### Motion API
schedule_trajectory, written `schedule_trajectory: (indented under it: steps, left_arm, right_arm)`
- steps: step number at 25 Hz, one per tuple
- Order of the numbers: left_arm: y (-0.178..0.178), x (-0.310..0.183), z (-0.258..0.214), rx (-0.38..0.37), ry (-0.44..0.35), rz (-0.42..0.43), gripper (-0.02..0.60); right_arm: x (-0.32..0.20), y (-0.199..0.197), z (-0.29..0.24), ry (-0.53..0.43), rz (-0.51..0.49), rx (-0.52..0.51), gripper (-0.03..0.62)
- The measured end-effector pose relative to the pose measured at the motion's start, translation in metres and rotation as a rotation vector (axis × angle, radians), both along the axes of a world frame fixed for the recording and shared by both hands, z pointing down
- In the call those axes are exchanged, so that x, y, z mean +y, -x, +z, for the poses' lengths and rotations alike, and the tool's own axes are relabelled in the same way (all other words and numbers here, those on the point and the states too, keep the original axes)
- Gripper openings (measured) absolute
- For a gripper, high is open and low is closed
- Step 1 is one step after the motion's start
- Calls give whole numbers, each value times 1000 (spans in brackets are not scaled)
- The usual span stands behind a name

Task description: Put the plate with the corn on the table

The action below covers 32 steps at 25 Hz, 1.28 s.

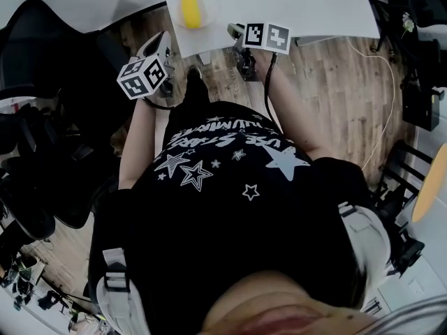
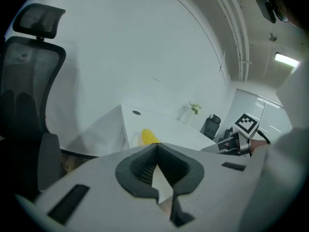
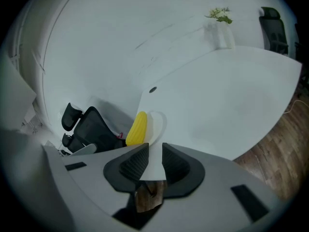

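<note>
In the head view, the plate [image 1: 204, 9] with the yellow corn [image 1: 189, 8] lies on the white surface [image 1: 293, 5], near the corner closest to the person. The left tongs [image 1: 159, 51] and the right tongs [image 1: 236, 32] hang over the wooden floor [image 1: 335, 82], one on each side of that corner and apart from the plate. I judge the plate is placed there because this corner is the easiest to reach.

In the left gripper view, the left tongs [image 2: 157, 146] are together at the tips and nothing is between them. The corn [image 2: 148, 137] shows just behind them on the surface; the plate under it is too pale to make out here. An office chair [image 2: 29, 81] stands to the left.

In the right gripper view, the right tongs [image 3: 155, 149] stand apart and empty. Only the edge of the surface [image 3: 231, 100] shows through the gap. The corn [image 3: 137, 128] rests flat on the plate [image 3: 158, 124]. Since neither tongs touch the plate, the placing seems finished.
</note>
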<state>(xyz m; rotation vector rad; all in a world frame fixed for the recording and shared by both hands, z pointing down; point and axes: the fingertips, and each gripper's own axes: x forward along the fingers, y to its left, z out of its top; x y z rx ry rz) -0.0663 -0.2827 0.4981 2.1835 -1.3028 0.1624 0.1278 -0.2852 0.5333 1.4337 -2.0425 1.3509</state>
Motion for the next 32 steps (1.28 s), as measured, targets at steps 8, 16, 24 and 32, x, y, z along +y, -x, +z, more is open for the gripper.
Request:
schedule_trajectory:
  steps: [8, 16, 24, 32]
  left_arm:
    - [-19, 74, -12, -9, -6, -10, 5]
    - [-30, 133, -21, -31, -30, -15, 5]
    - [-26, 144, -31, -39, -55, -11, 5]
    - [-22, 153, -39, -26, -68, 48, 5]
  right_arm:
    - [63, -18, -12, -51, -58, 11, 34]
    - [112, -28, 2, -66, -55, -3, 14]
    - [123, -29, -17, -116, -35, -36, 9]
    - [134, -8, -38, -159, -33, -22, 7]
